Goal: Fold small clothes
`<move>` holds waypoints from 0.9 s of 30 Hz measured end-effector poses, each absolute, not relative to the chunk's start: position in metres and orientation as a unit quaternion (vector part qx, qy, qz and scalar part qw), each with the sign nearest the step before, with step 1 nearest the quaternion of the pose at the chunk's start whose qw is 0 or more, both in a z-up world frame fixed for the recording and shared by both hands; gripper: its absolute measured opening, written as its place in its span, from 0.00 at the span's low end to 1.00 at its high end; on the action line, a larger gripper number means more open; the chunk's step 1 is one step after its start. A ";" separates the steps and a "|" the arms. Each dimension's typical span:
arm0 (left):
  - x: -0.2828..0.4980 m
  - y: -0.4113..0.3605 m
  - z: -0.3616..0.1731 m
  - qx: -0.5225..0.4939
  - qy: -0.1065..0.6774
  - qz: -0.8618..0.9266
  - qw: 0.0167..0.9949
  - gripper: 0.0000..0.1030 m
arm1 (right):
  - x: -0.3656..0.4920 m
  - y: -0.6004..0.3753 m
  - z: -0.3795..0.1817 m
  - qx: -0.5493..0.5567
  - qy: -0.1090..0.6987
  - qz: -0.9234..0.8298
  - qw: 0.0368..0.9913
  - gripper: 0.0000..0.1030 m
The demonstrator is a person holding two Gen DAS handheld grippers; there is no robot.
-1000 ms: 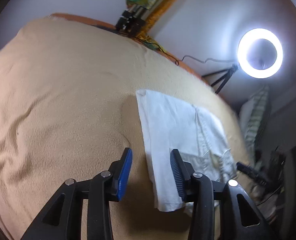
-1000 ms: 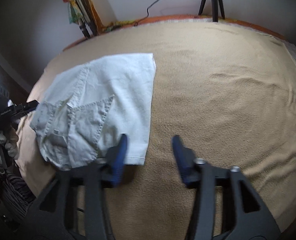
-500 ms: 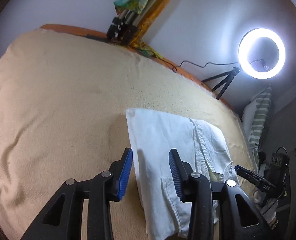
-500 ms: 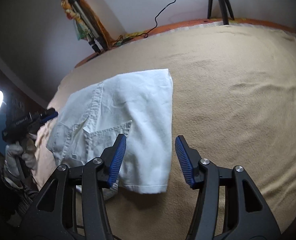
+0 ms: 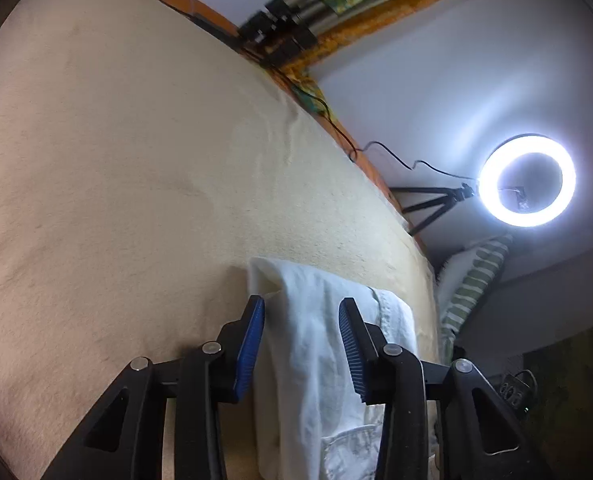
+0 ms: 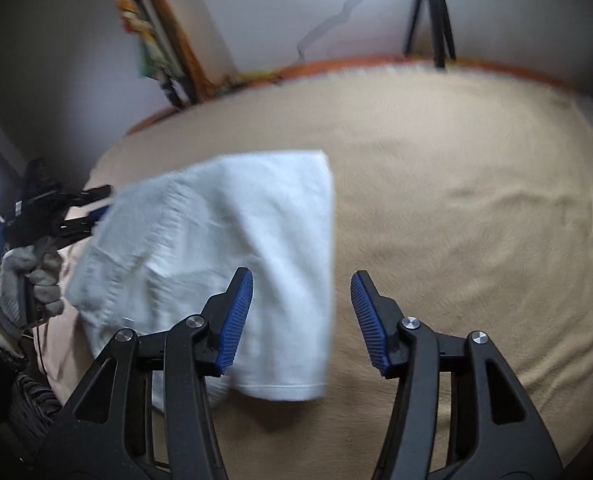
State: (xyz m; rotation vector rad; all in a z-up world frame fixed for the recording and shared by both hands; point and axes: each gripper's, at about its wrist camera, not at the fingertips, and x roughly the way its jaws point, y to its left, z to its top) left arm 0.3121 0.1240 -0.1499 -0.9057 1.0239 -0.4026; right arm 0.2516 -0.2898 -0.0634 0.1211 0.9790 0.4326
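Your left gripper [image 5: 301,344] stands with its jaws apart astride the near edge of the white shirt [image 5: 320,364], pads not pressing it, while your right gripper [image 6: 301,320] is also apart above the shirt's other edge on the beige blanket [image 6: 456,208].

A big bed [image 5: 116,168] has a soft tan blanket [image 6: 456,208] on it; behind it the wall [image 5: 436,80] is plain and pale; a round ring light [image 5: 527,180] glows white on a small black tripod [image 5: 424,204]; a green striped pillow [image 5: 472,280] leans nearby
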 end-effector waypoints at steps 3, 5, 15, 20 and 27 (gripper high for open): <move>0.321 0.122 -0.154 -0.424 0.480 -0.191 0.744 0.36 | 0.238 -0.233 -0.043 0.043 0.438 0.282 0.853 0.53; 0.324 0.123 -0.160 -0.439 0.482 -0.190 0.734 0.35 | 0.232 -0.198 -0.043 0.043 0.434 0.327 0.839 0.53; 0.340 0.133 -0.169 -0.499 0.458 -0.205 0.707 0.28 | 0.231 -0.103 -0.112 -0.031 0.518 0.367 0.772 0.48; 0.349 0.124 -0.164 -0.458 0.469 -0.199 0.729 0.28 | 0.232 -0.108 -0.113 -0.027 0.516 0.370 0.772 0.48; 0.335 0.118 -0.141 -0.312 0.479 -0.132 0.809 0.19 | 0.224 -0.110 -0.102 -0.018 0.518 0.386 0.763 0.48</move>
